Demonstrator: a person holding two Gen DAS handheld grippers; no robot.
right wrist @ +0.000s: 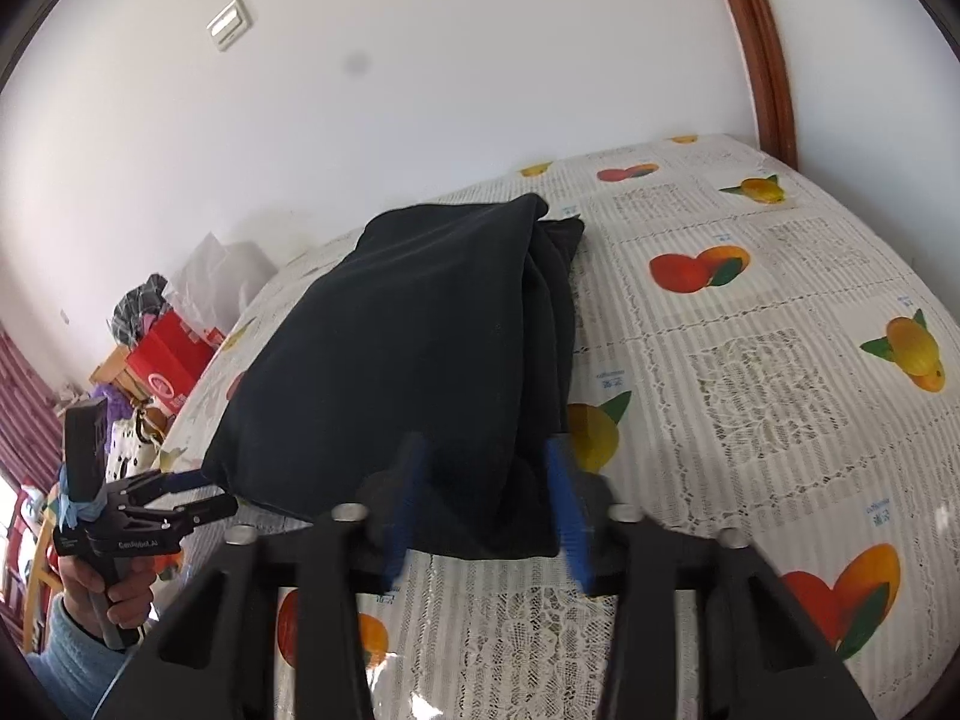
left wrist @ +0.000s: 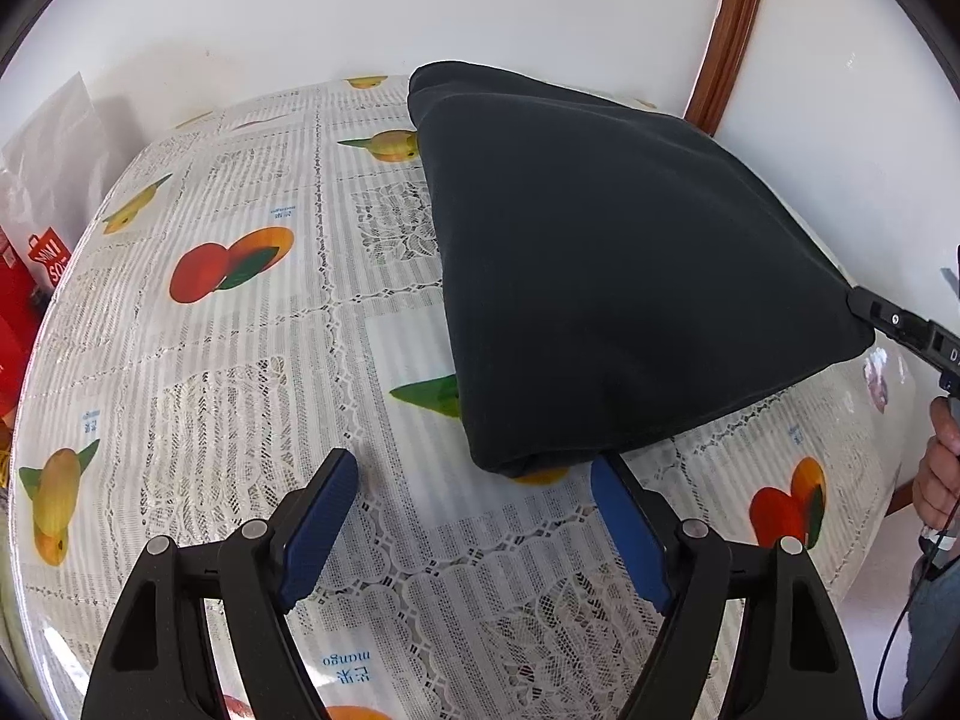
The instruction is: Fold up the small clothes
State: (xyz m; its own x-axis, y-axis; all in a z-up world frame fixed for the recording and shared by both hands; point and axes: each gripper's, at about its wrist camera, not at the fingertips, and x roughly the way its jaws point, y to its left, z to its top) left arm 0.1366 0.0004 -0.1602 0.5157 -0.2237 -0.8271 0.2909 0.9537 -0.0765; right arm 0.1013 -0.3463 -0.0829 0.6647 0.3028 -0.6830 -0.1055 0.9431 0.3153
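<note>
Plain white wall (right wrist: 420,90) with pale switch plate (right wrist: 228,24), brown wooden frame (left wrist: 726,30) at right; table under glossy fruit-print lace-pattern cloth (left wrist: 252,324); red box clutter (right wrist: 168,366), striped red curtain (right wrist: 24,414) at left.

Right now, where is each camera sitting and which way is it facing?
Left wrist: on the left gripper, aimed down across the fruit-print table at the dark folded garment; its open blue pads and a hand show.
Right wrist: on the right gripper, facing the garment's near edge; its pads straddle that corner.
Shared: garment, table, white wall, and each other's gripper.
</note>
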